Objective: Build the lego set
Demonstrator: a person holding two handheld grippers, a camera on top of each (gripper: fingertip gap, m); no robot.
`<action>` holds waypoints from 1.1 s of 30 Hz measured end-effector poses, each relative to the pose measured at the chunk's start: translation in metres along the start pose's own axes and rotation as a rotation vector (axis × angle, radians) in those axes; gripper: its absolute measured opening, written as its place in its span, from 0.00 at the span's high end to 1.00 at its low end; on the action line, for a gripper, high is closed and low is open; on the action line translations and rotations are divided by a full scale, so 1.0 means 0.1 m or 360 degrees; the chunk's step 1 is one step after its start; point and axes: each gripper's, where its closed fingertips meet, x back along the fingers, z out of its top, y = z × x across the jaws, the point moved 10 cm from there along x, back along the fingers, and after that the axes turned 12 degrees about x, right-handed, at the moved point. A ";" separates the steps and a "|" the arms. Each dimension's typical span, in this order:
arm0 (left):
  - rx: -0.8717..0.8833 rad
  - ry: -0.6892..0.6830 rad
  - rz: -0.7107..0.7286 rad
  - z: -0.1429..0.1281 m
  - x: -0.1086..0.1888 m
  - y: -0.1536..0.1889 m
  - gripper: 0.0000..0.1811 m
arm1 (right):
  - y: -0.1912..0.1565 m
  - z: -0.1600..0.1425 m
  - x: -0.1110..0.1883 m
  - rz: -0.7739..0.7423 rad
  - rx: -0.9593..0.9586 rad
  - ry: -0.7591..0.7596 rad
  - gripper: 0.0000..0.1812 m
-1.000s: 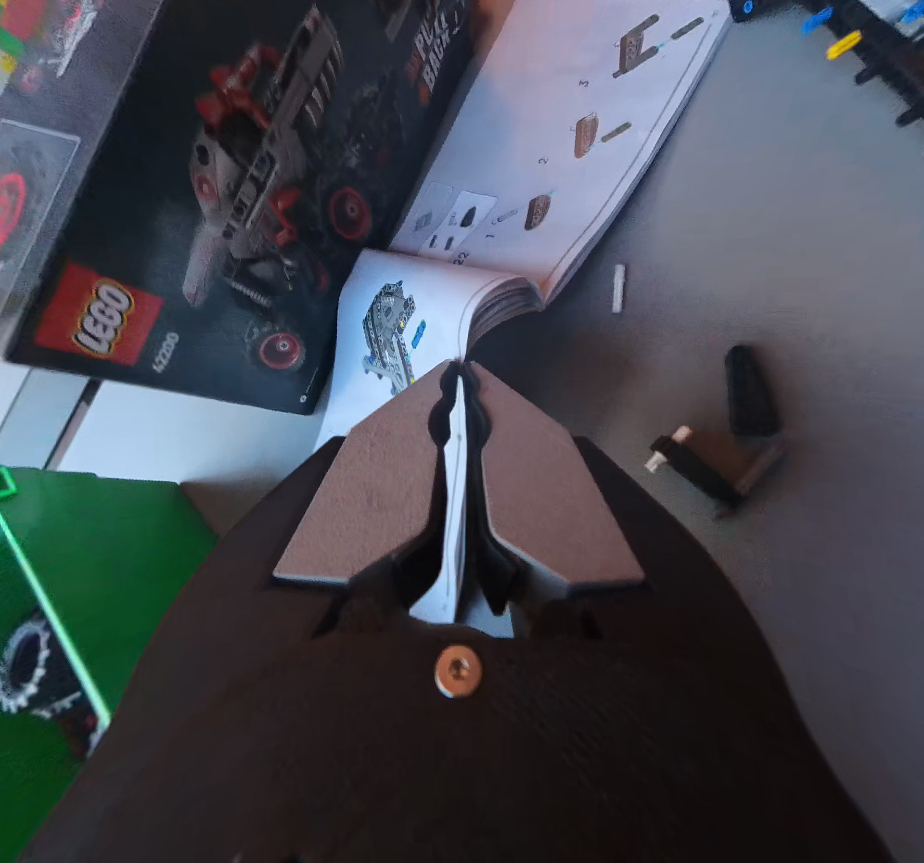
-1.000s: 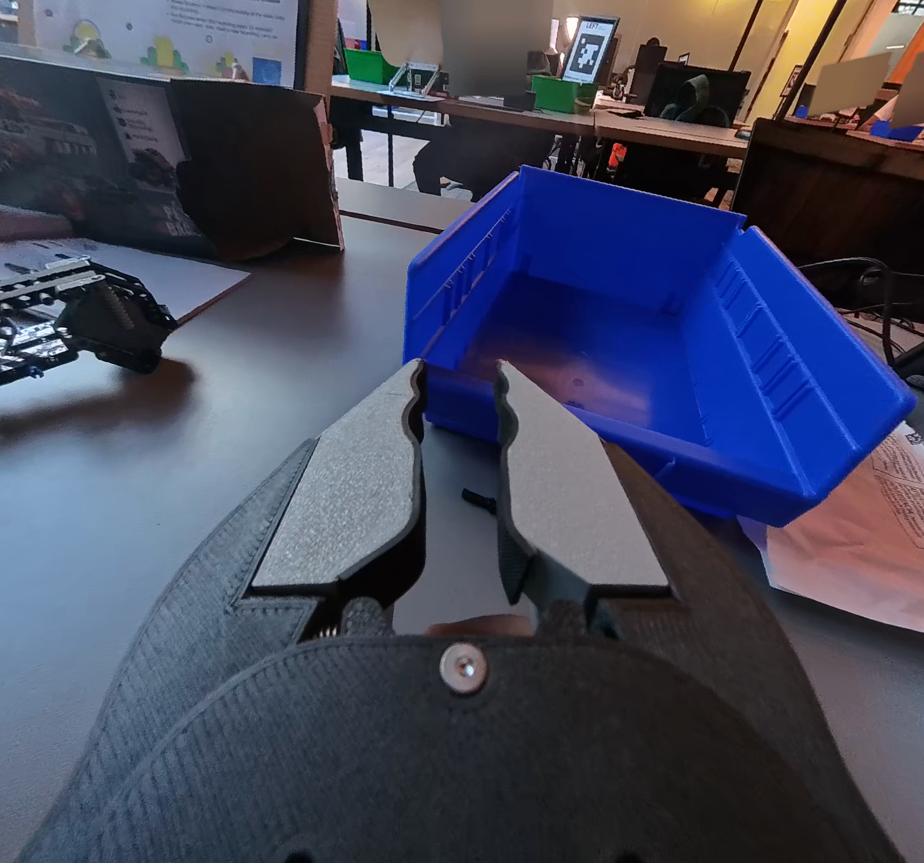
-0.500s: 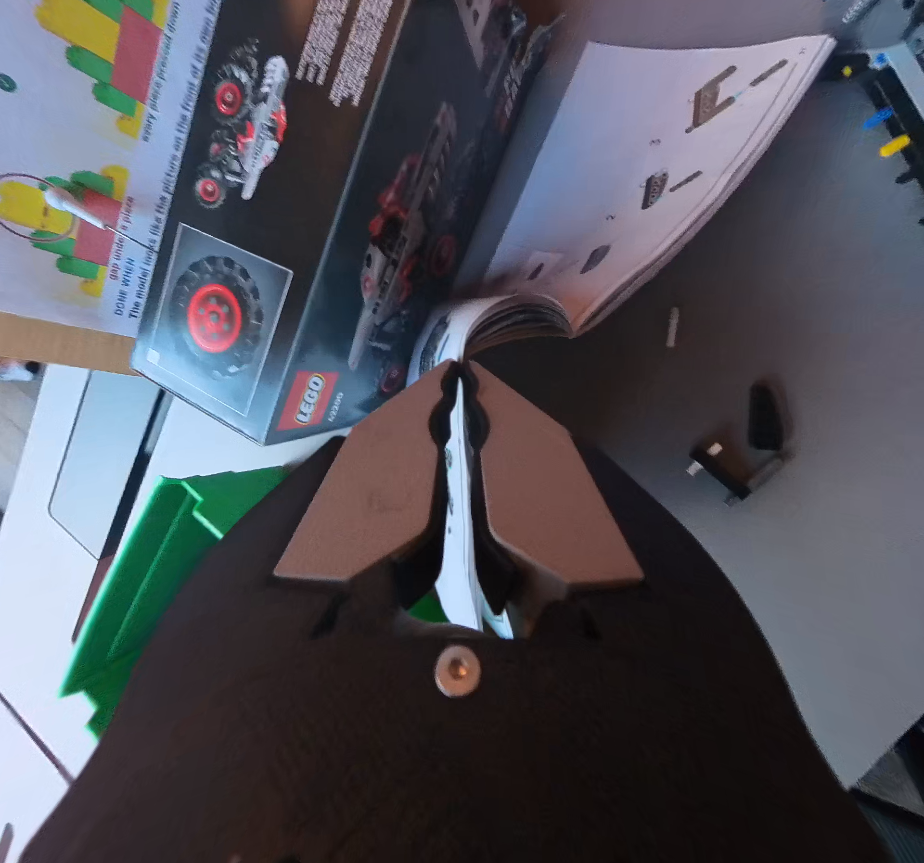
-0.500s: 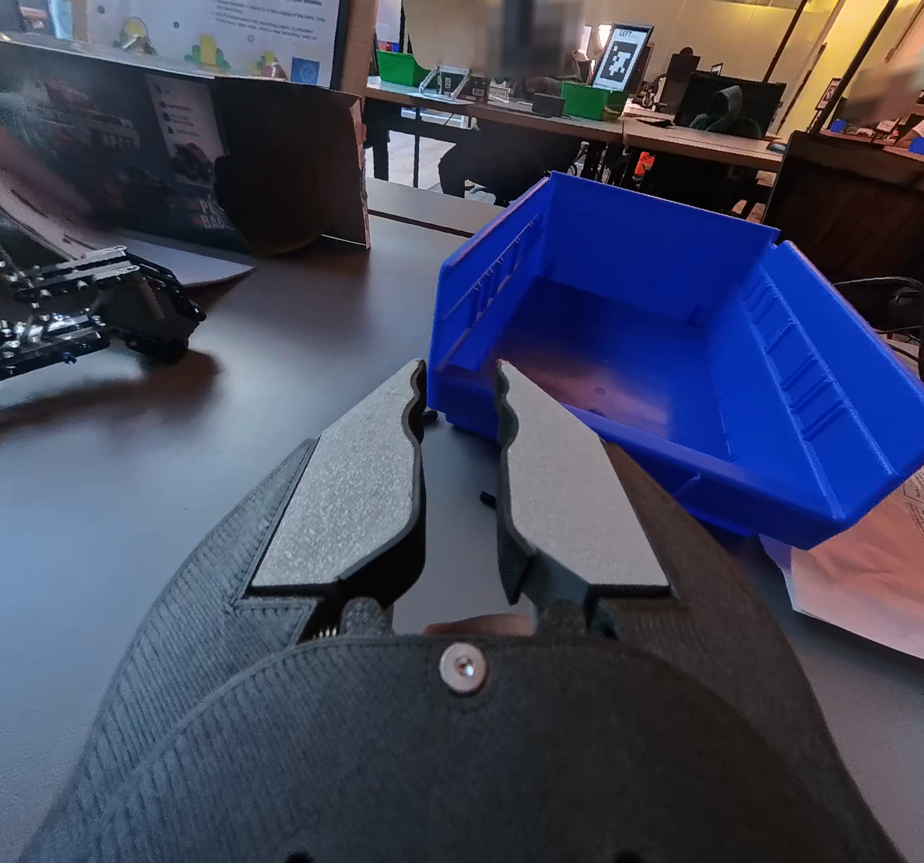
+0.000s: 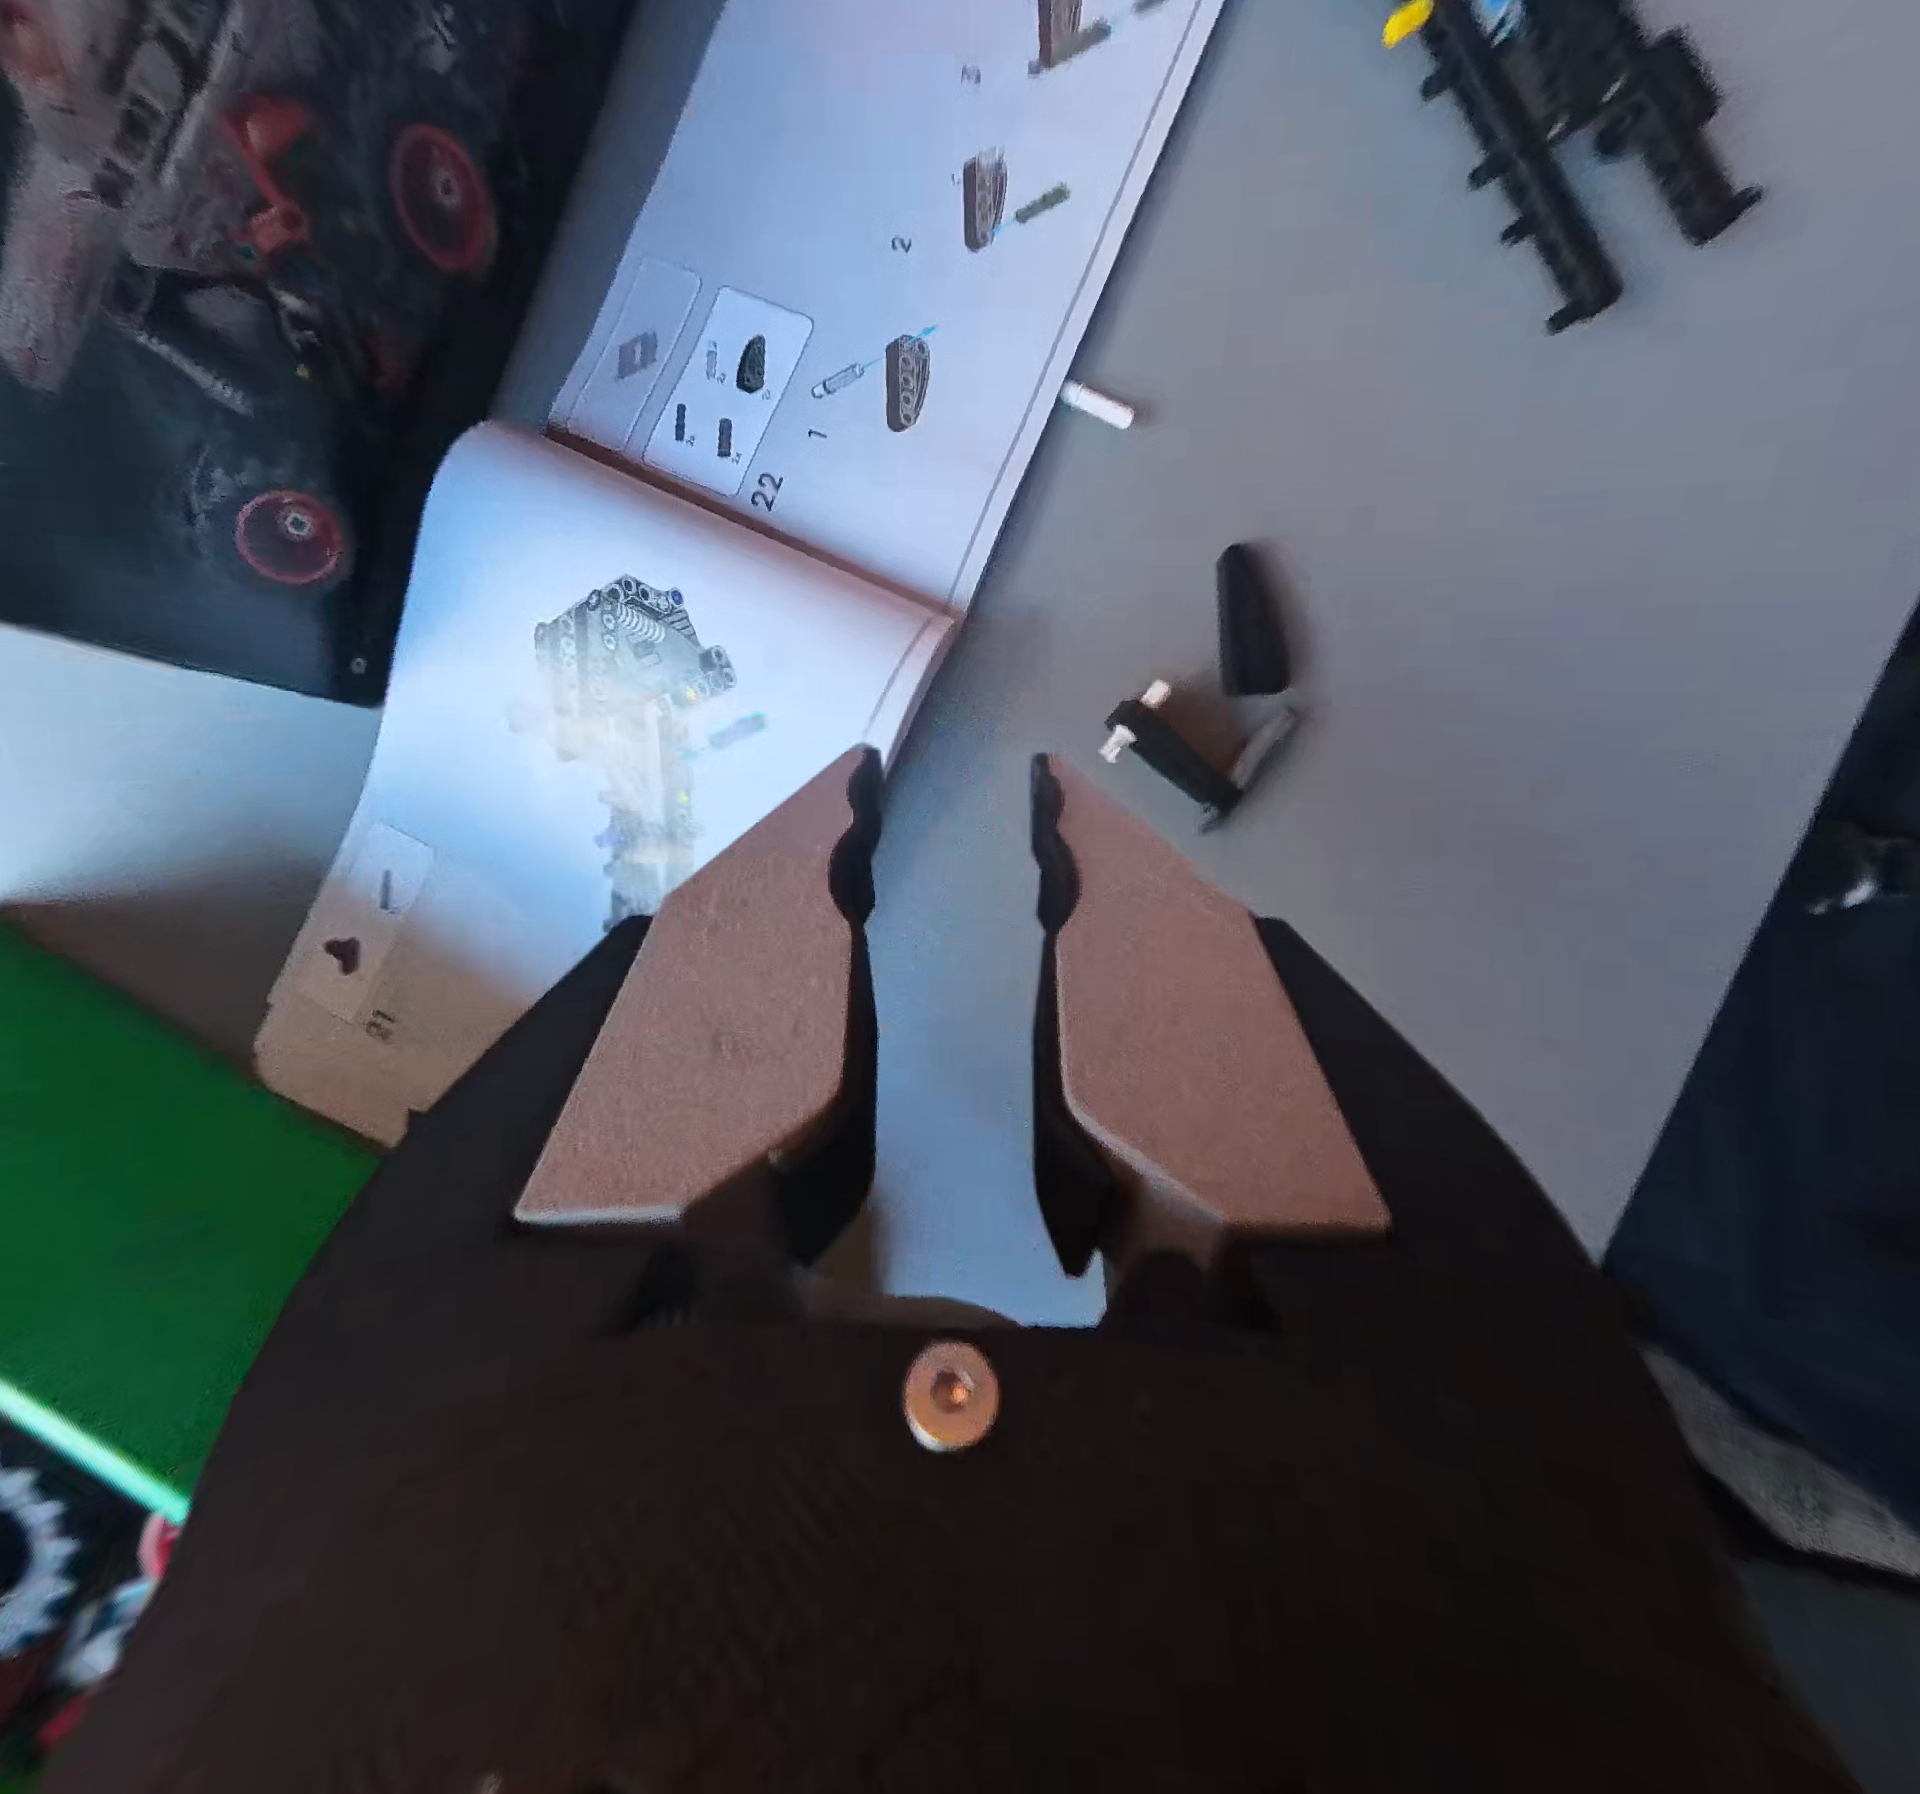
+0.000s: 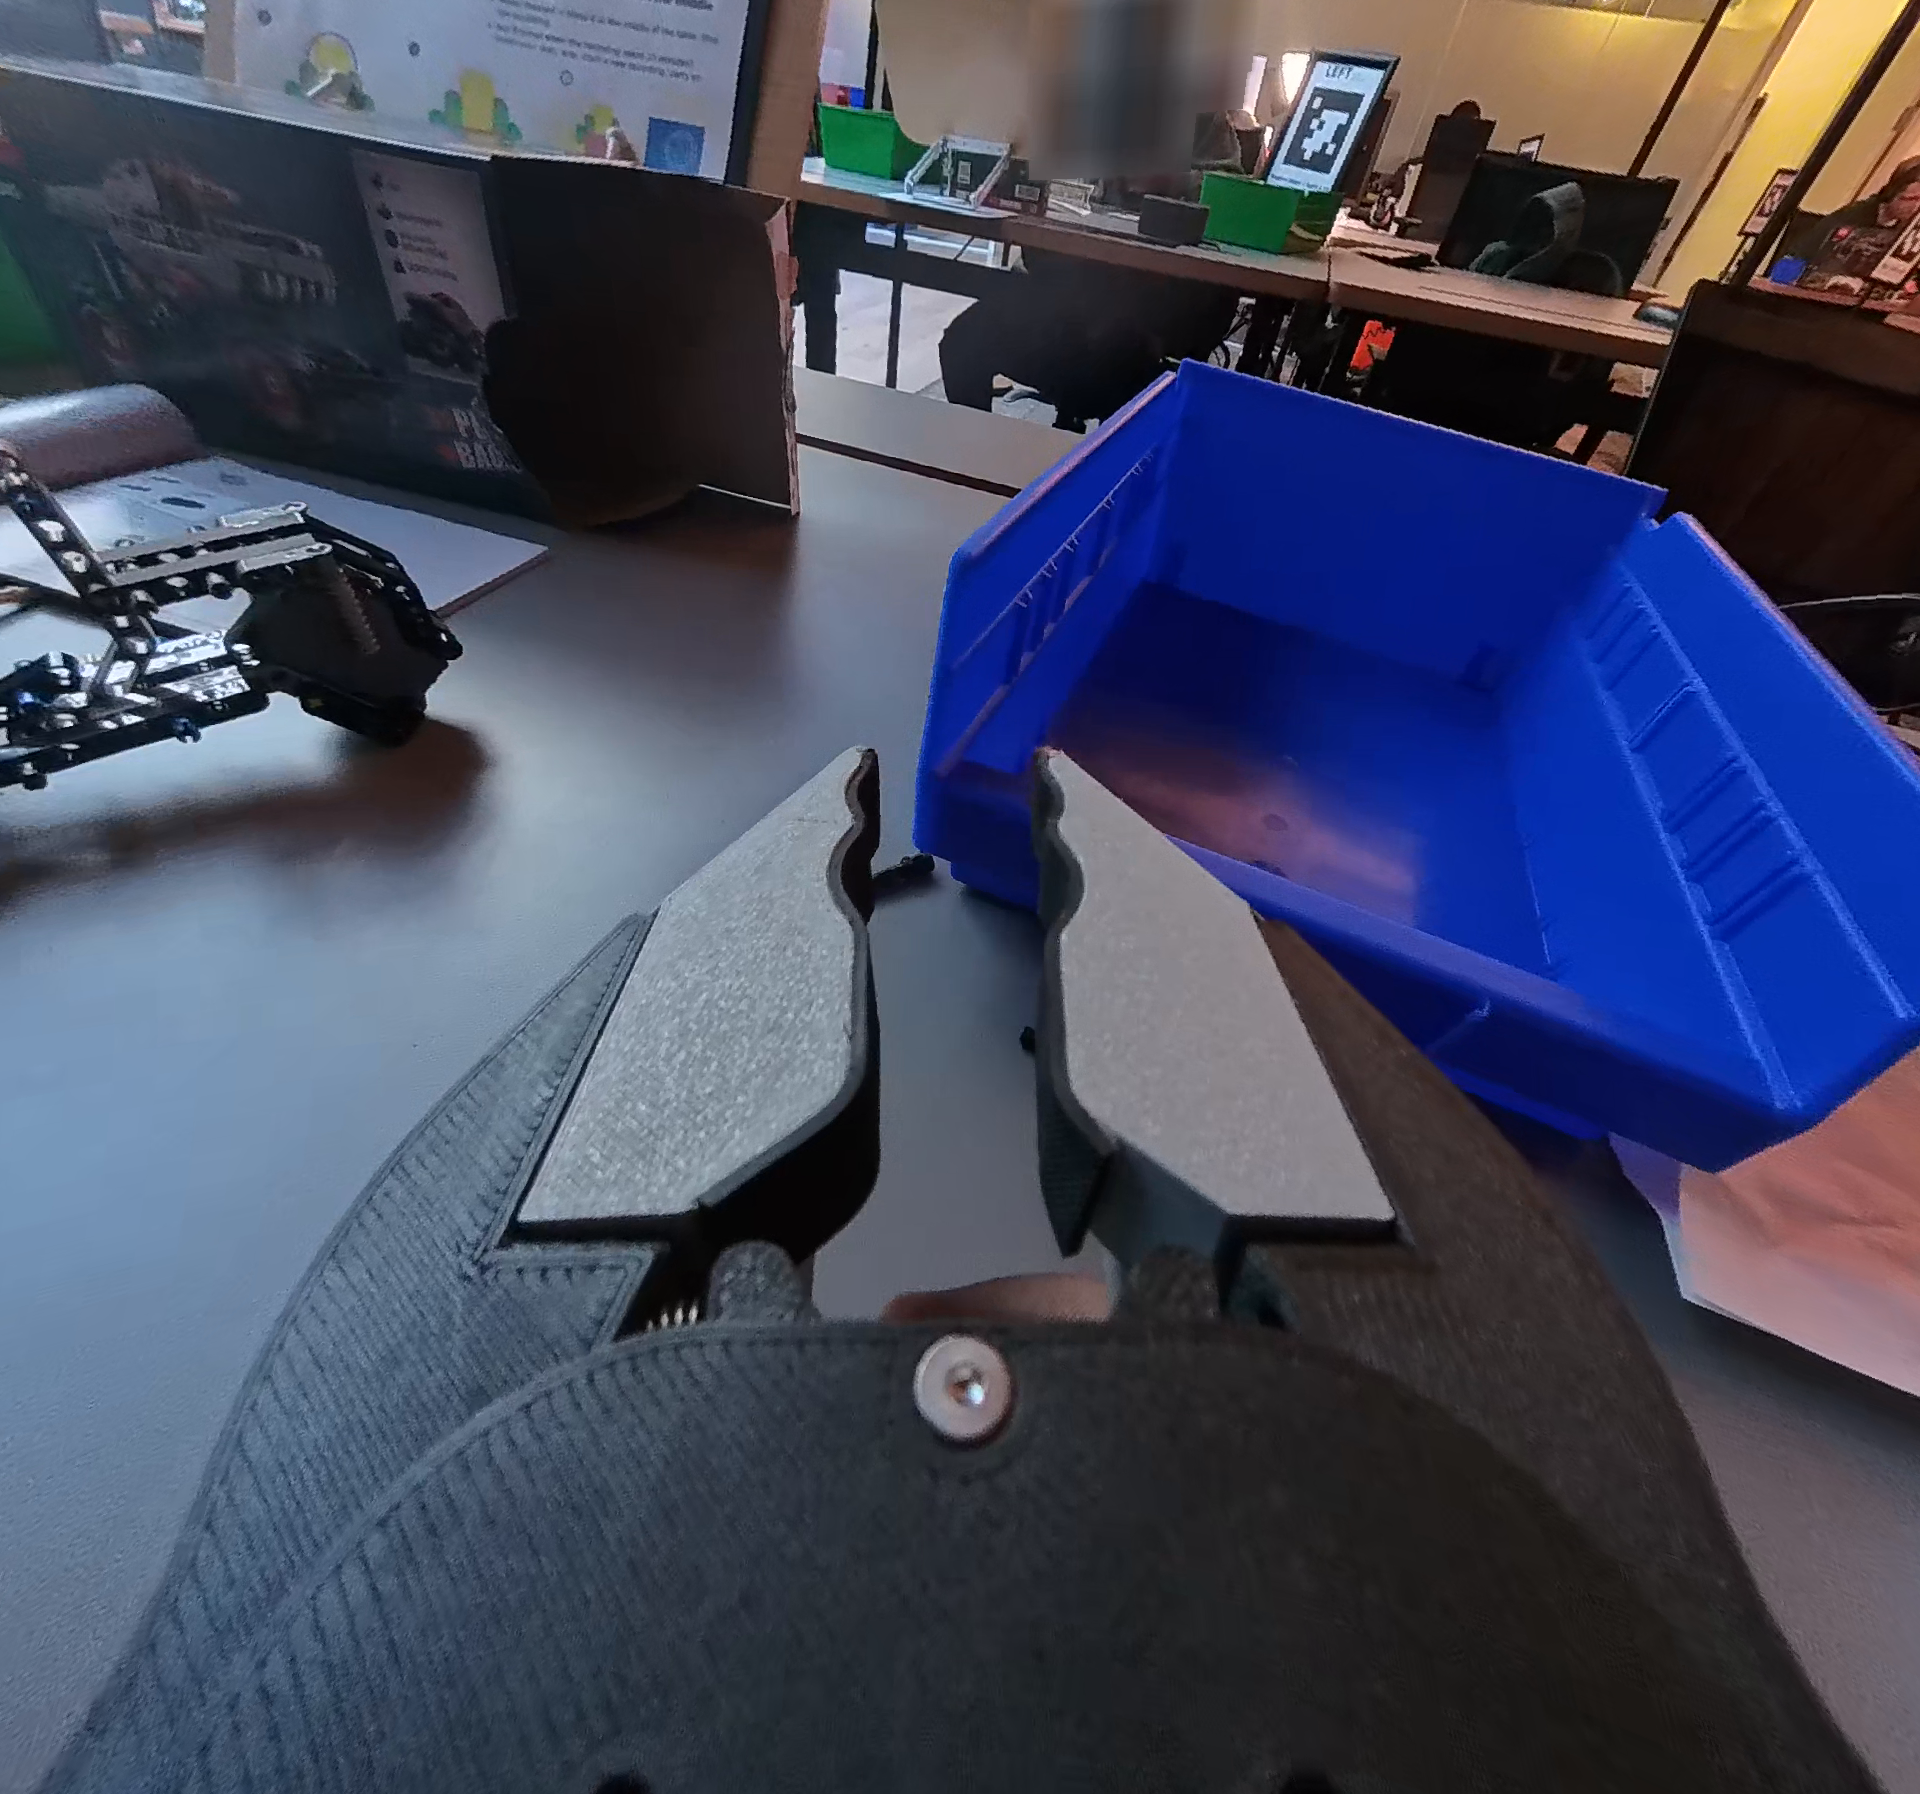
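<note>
In the left wrist view the left gripper (image 5: 954, 776) hangs released and empty beside the open instruction booklet (image 5: 831, 290), while in the right wrist view the right gripper (image 6: 954, 776), also released, hovers between the partly built black model (image 6: 208, 643) and the blue bin (image 6: 1662, 861).

Left gripper (image 5: 954, 773) with fingers parted and empty above grey desk (image 5: 1455, 549), open instruction booklet (image 5: 831, 310) just left of fingertips, small black pieces (image 5: 1195, 747) nearby, black frame (image 5: 1538, 113) far right, green bin (image 5: 135, 1225) lower left
</note>
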 end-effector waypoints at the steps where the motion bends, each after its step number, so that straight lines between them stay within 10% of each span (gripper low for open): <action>1: 0.0029 0.0061 -0.0012 -0.05 0.04 0.01 0.86 | 0.00 0.00 0.00 -0.0001 -0.0002 0.0002 0.86; 14: 0.0093 0.0158 -0.0259 -0.48 -0.22 0.24 0.85 | 0.00 0.00 -0.02 -0.0004 0.0008 -0.0017 0.86; 25: 0.0107 0.0693 0.0034 -0.18 -0.12 0.28 0.91 | 0.31 -0.11 0.24 -0.0535 -0.0277 0.0000 0.88; 33: 0.0145 0.0534 0.0079 -0.20 -0.32 0.15 0.82 | 0.36 -0.14 0.25 -0.0571 -0.0329 -0.0039 0.85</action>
